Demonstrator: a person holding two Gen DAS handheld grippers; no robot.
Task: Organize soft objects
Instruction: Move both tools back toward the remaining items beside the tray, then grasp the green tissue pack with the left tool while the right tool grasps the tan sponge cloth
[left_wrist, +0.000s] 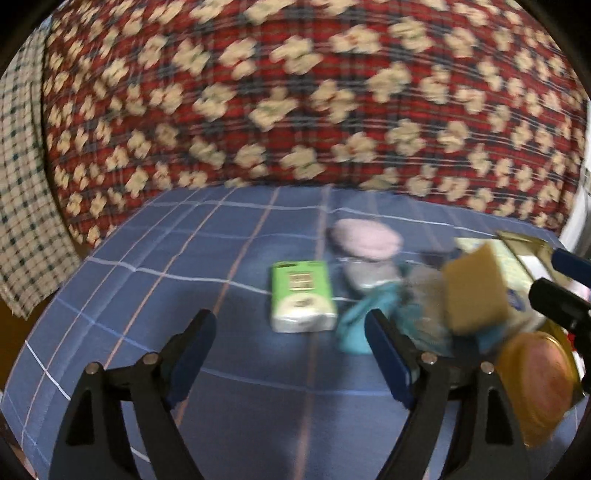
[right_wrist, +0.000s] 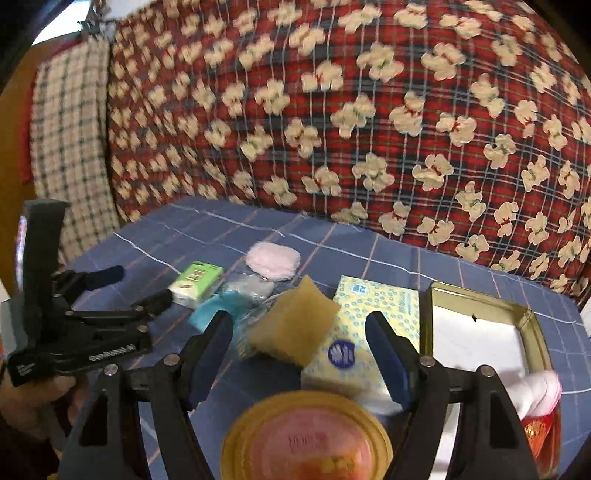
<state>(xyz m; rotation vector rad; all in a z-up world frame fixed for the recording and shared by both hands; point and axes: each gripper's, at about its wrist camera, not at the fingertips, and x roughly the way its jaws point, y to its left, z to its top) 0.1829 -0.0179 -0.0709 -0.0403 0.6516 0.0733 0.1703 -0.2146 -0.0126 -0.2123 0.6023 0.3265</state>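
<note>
A red bear-print quilt (right_wrist: 369, 110) backs the blue checked sheet (left_wrist: 184, 258), where the open tin (right_wrist: 532, 332) sits right of the tissue box (right_wrist: 369, 317). The sponge (right_wrist: 295, 325), green tissue pack (left_wrist: 301, 295) and pink puff (right_wrist: 273, 260) lie loose. The left gripper (left_wrist: 291, 358) and right gripper (right_wrist: 301, 352) both gape empty; best approach each item squarely and squeeze gently.

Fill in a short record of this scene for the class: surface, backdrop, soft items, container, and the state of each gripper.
surface: blue checked cloth
backdrop: red plaid cushion with cream shapes
soft items: yellow sponge, pink puff, green tissue pack, yellow tissue packet
container: open metal tin, white inside
left gripper: open, empty
right gripper: open, empty
</note>
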